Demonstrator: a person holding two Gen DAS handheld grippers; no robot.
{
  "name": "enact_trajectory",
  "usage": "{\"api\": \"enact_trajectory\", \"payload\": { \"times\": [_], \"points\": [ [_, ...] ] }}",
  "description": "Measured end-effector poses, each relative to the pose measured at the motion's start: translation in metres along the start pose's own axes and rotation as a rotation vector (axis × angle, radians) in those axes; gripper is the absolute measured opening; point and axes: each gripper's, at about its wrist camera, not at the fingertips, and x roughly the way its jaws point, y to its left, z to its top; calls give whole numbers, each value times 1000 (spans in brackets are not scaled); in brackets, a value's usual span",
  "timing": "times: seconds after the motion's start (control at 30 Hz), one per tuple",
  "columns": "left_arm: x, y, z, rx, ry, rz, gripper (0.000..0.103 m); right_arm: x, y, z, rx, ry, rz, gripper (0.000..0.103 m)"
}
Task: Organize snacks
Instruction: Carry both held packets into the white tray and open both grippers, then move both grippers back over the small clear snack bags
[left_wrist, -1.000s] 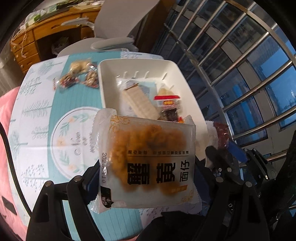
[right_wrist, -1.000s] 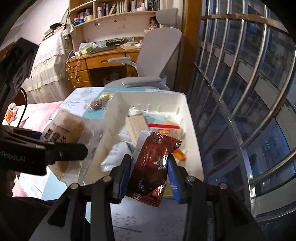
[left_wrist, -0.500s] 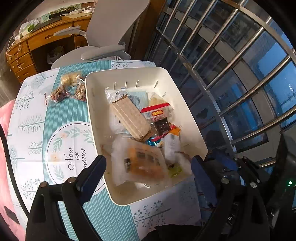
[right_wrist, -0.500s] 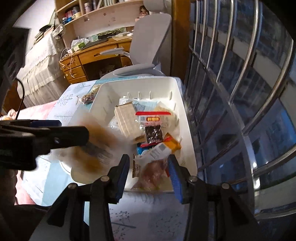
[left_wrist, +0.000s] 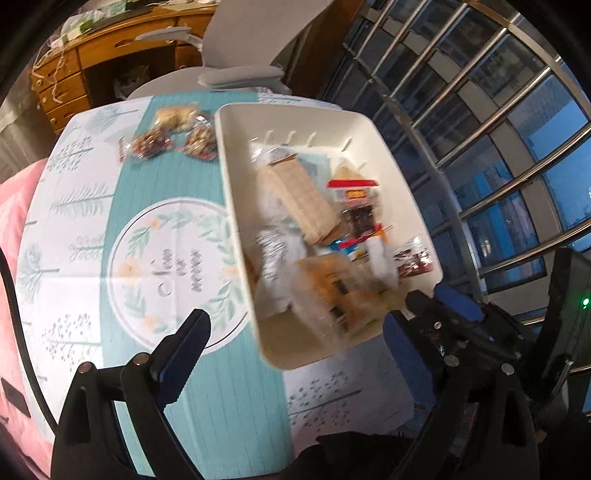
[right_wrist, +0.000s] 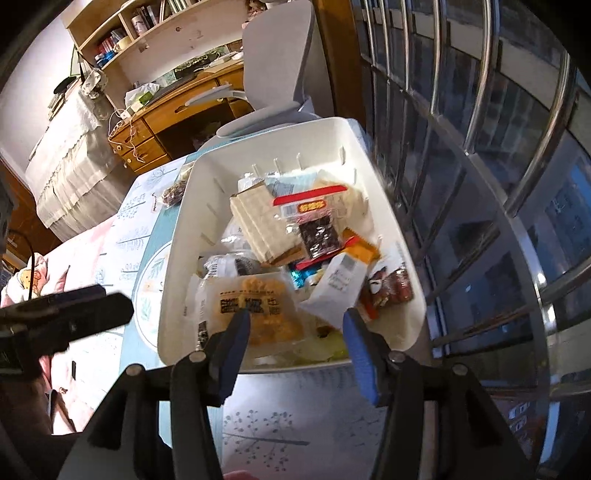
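Snacks left on the cloth, three small packets (left_wrist: 168, 138), lie at the far left of the table (left_wrist: 74, 236), just beside the far-left corner of the white bin (left_wrist: 236, 221) where the rest are piled. Your left gripper (left_wrist: 291, 332) hangs released and empty over the near edge, so those packets sit far and to the left of its fingers, their row running roughly left to right. Your right gripper (right_wrist: 295, 350), also spread wide with nothing in it, hovers over the bin's near end, so the left one is likely the nearer.
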Motion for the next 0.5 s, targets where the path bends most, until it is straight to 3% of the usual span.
{"api": "enact_trajectory", "payload": {
  "times": [0.27, 0.5],
  "points": [
    [-11, 47, -17, -33, 5, 31, 94, 3, 38, -1, -34, 0, 0, 53],
    [-26, 97, -21, -29, 25, 14, 94, 10, 87, -1, -38, 5, -8, 53]
  ]
}}
